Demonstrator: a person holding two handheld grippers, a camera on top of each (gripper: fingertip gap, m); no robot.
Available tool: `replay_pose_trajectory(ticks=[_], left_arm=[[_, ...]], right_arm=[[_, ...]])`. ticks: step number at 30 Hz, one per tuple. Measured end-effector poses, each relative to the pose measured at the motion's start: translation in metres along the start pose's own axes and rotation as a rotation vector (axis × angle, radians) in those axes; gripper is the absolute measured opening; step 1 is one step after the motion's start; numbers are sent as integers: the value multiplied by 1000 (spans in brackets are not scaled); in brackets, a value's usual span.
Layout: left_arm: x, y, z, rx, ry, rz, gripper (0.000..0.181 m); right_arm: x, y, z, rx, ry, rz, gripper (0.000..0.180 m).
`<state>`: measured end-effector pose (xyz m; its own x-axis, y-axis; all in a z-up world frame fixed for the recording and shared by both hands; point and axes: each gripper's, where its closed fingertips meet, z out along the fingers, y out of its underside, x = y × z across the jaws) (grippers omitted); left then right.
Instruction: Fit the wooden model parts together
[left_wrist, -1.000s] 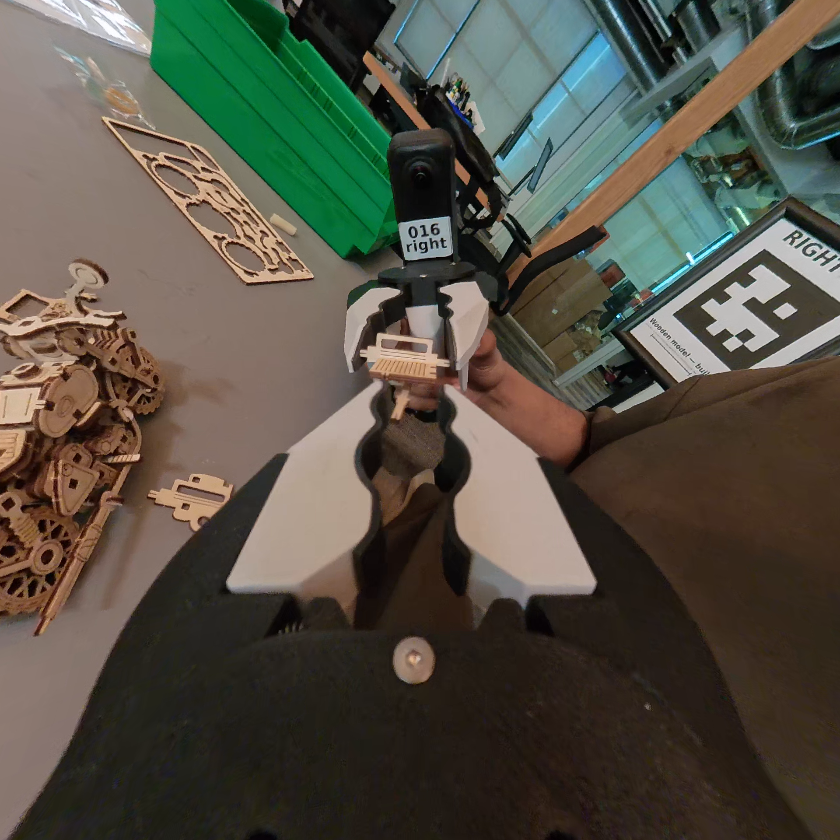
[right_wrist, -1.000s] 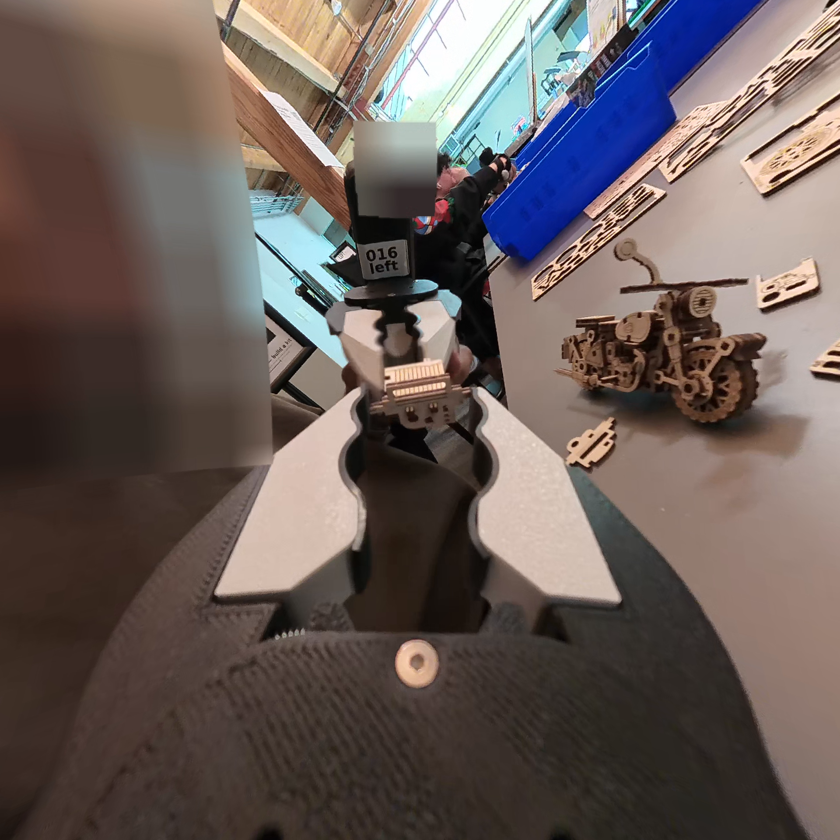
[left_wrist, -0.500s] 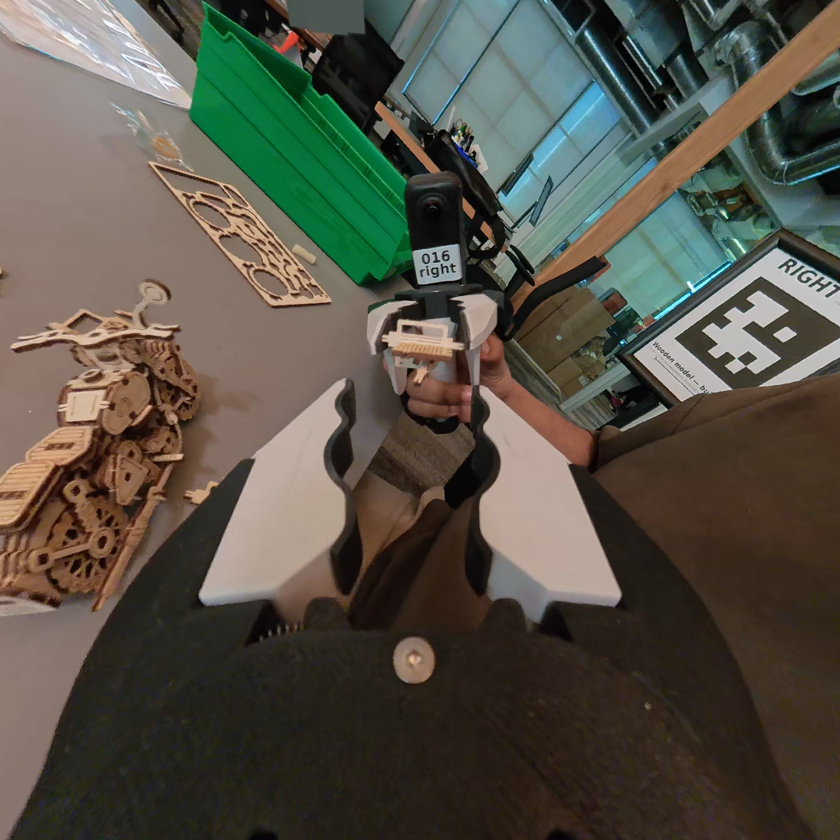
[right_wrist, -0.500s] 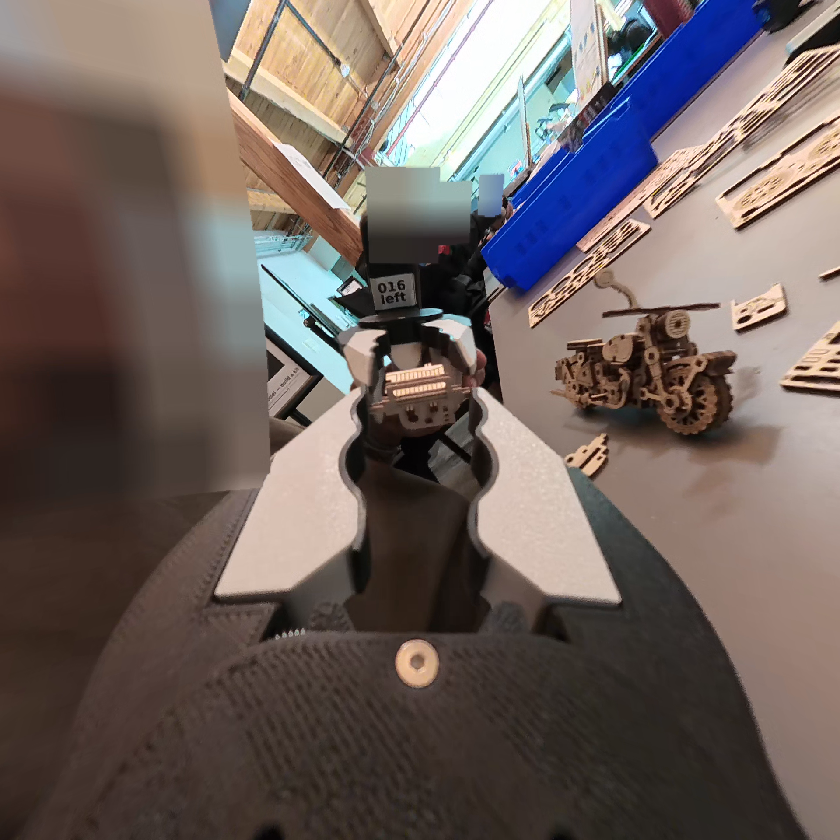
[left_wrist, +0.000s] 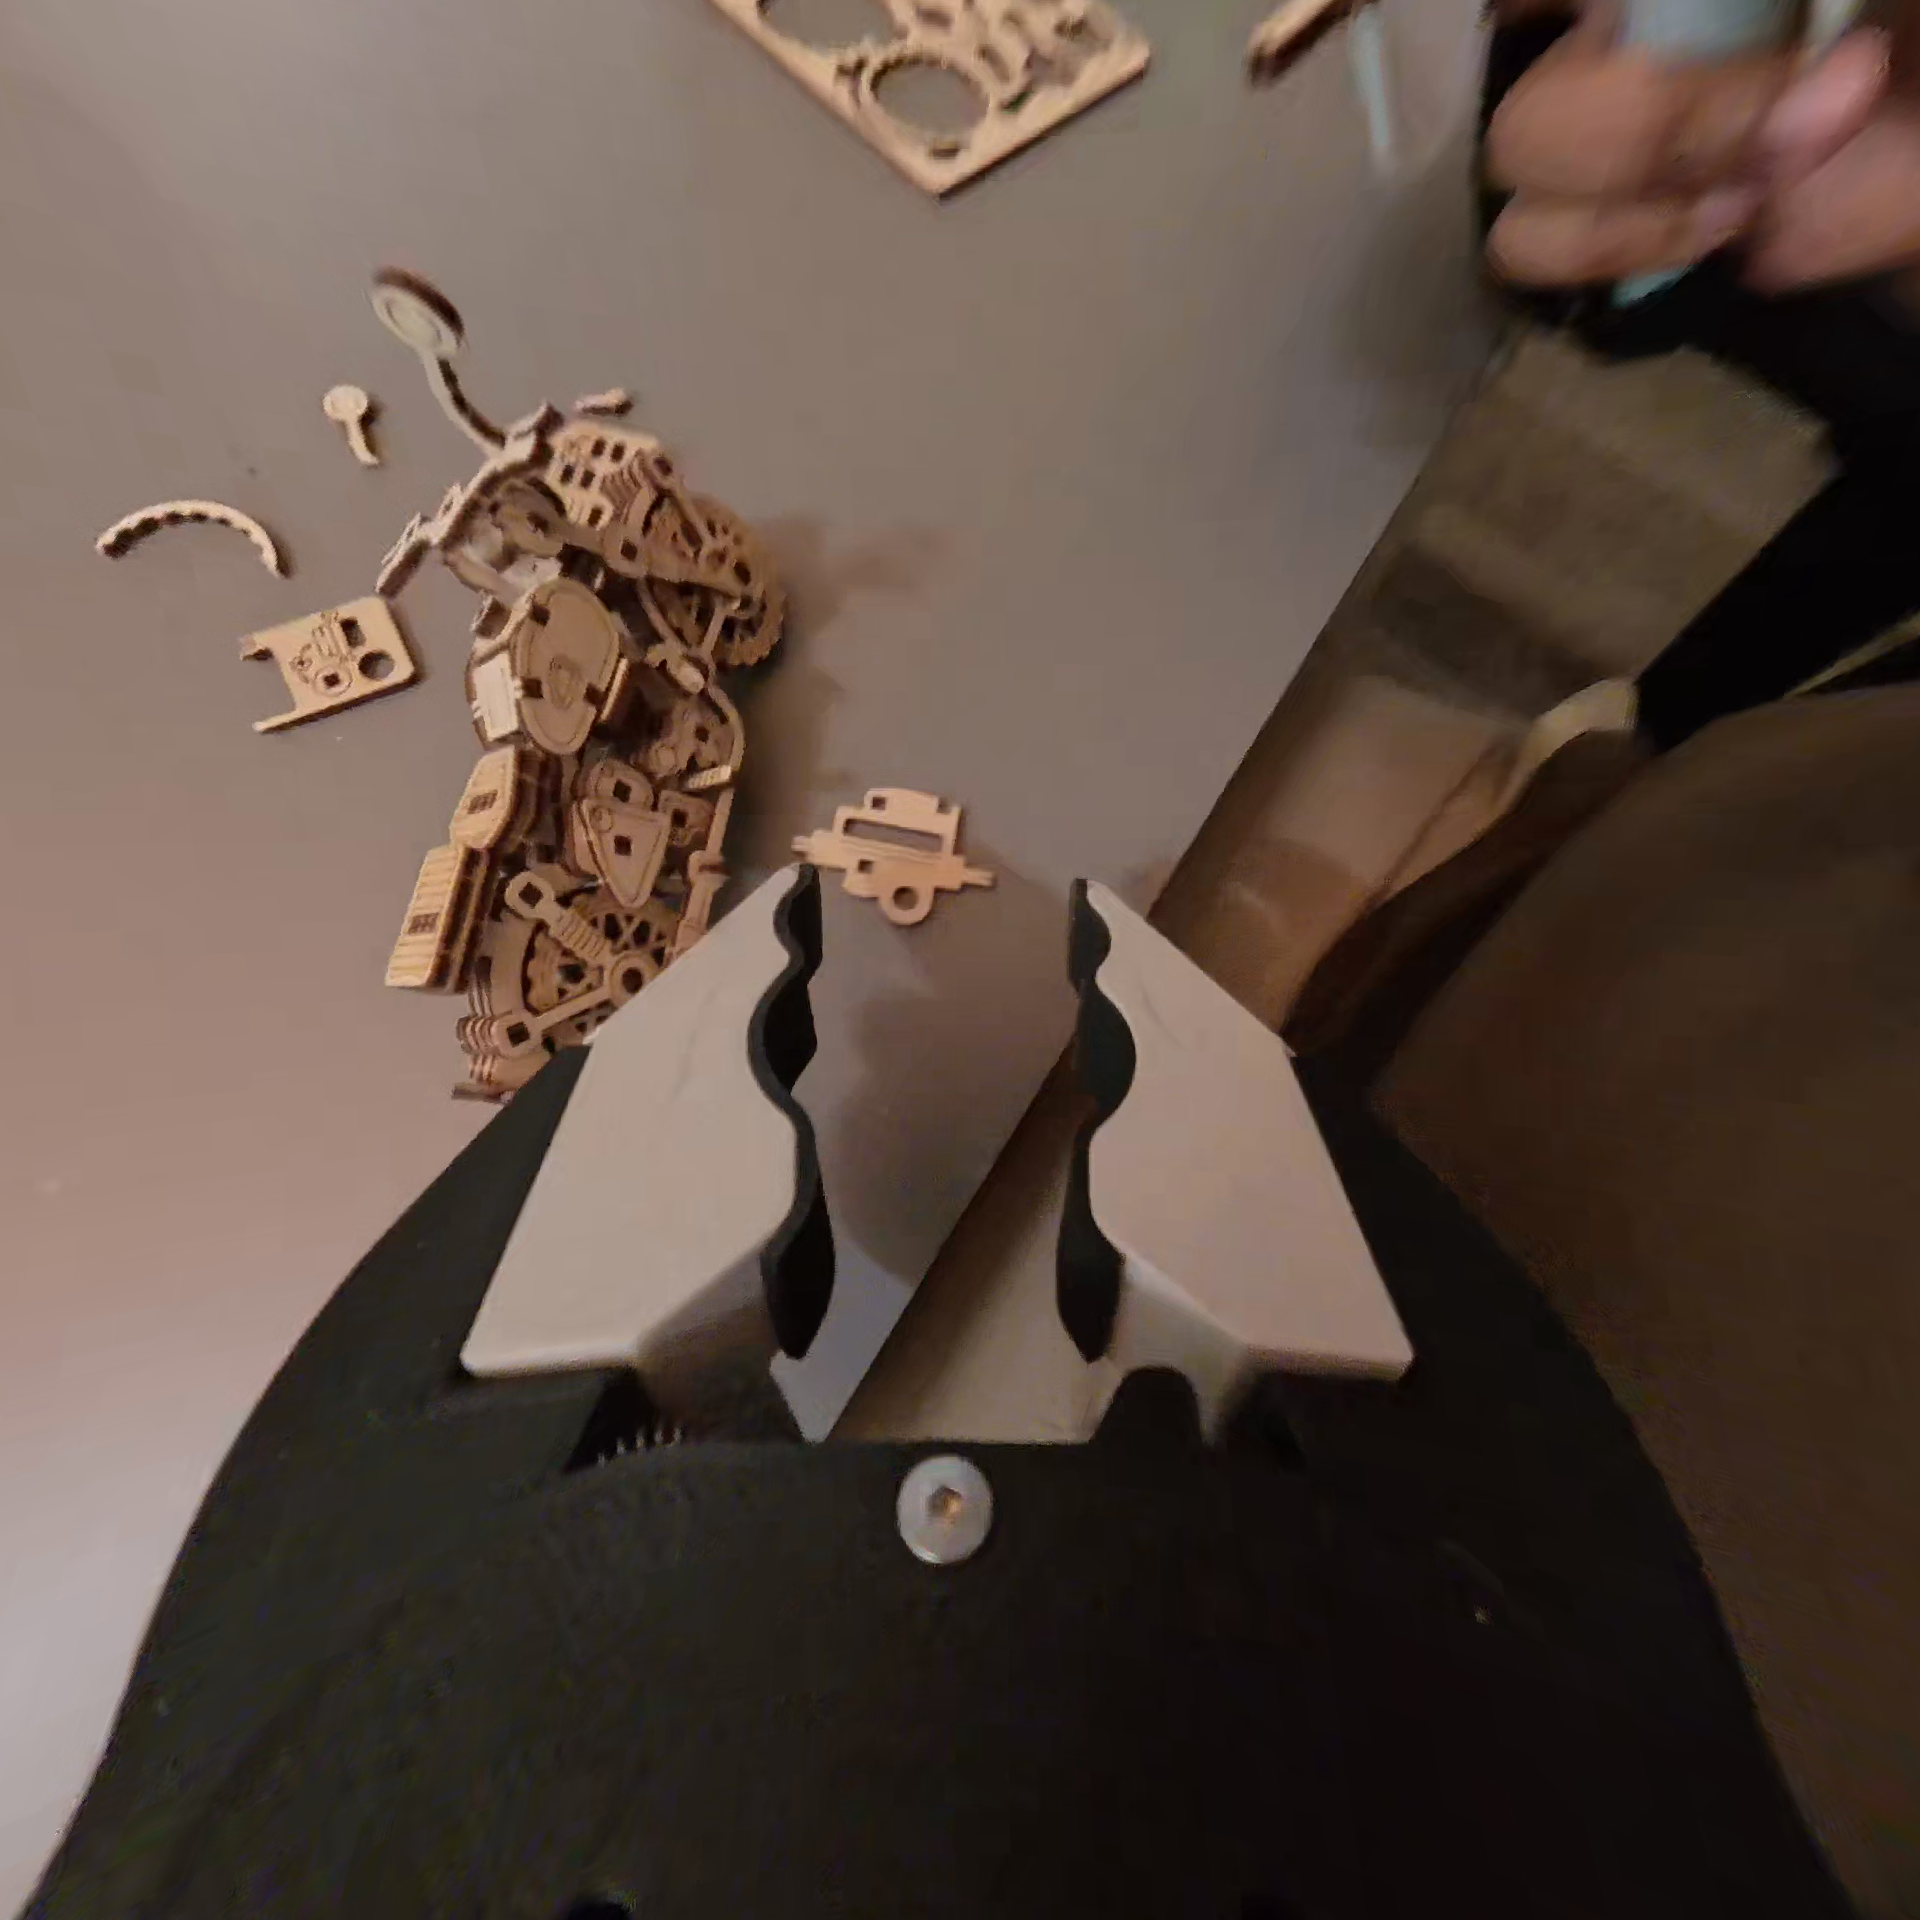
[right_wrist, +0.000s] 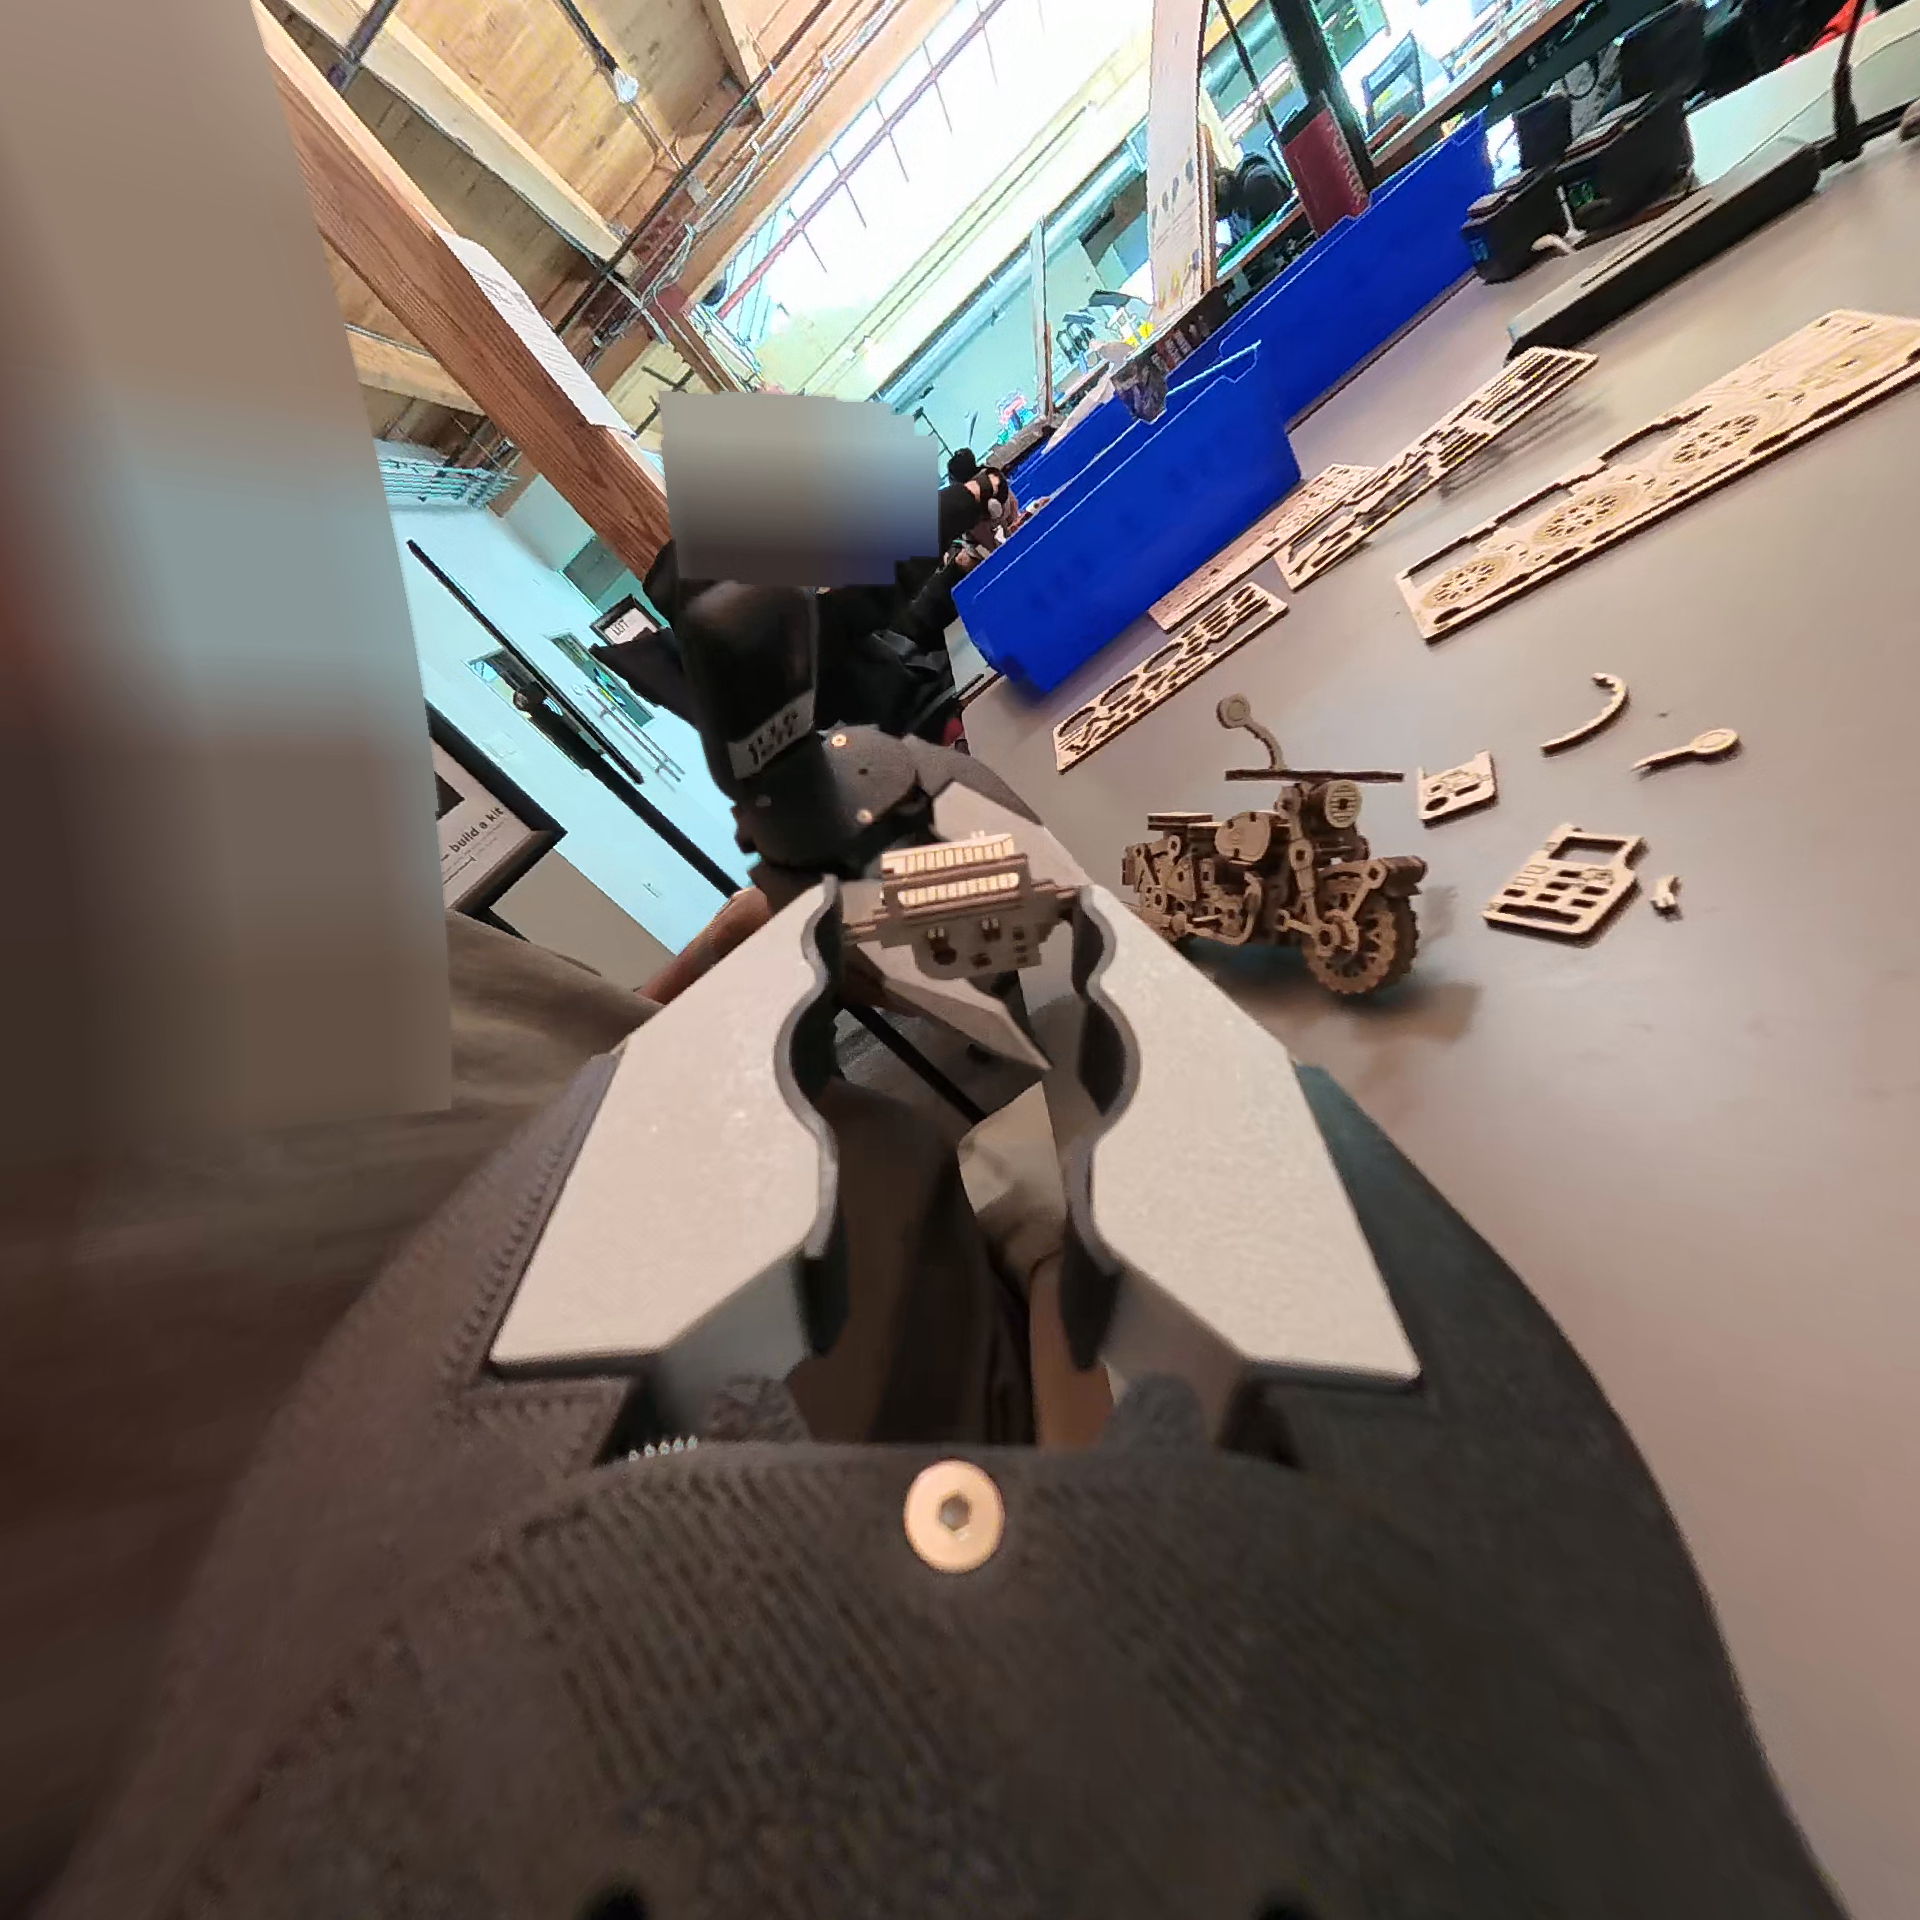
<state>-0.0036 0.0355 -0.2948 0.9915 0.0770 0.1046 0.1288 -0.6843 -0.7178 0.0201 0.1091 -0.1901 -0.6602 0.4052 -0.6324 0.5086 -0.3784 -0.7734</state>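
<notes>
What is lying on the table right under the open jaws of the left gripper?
Bare grey table shows between the left gripper jaws, with a small flat wooden piece just past their tips. The gripper body hides whatever lies beneath it.

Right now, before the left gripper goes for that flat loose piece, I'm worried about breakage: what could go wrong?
1. The flat wooden piece lies flush on the table near its edge; the open left gripper may push it off.
2. The wooden motorcycle model stands close beside that gripper and could get knocked.
3. The right gripper pinches the ribbed wooden part only at its tips; it may twist.
</notes>
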Motion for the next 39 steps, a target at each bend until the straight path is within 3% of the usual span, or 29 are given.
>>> replay_pose_trajectory(ticks=[1, 13, 24, 28, 33, 39], left_arm=[[-2, 1, 2, -12, -19, 10, 46], [-6, -1, 29, -89, -20, 22, 52], [-6, 7, 21, -142, -31, -7, 39], [-3, 5, 21, -117, -22, -62, 51], [-4, 2, 21, -137, -79, -210, 57], [-8, 6, 23, -188, -175, -128, 47]], right_arm=[[0, 0, -1, 2, -3, 5, 44], [4, -1, -6, 15, -22, 51, 44], [2, 6, 1, -11, -26, 56, 44], [2, 6, 2, -23, -7, 31, 44], [2, 3, -1, -9, -1, 27, 44], [1, 2, -2, -4, -4, 27, 44]])
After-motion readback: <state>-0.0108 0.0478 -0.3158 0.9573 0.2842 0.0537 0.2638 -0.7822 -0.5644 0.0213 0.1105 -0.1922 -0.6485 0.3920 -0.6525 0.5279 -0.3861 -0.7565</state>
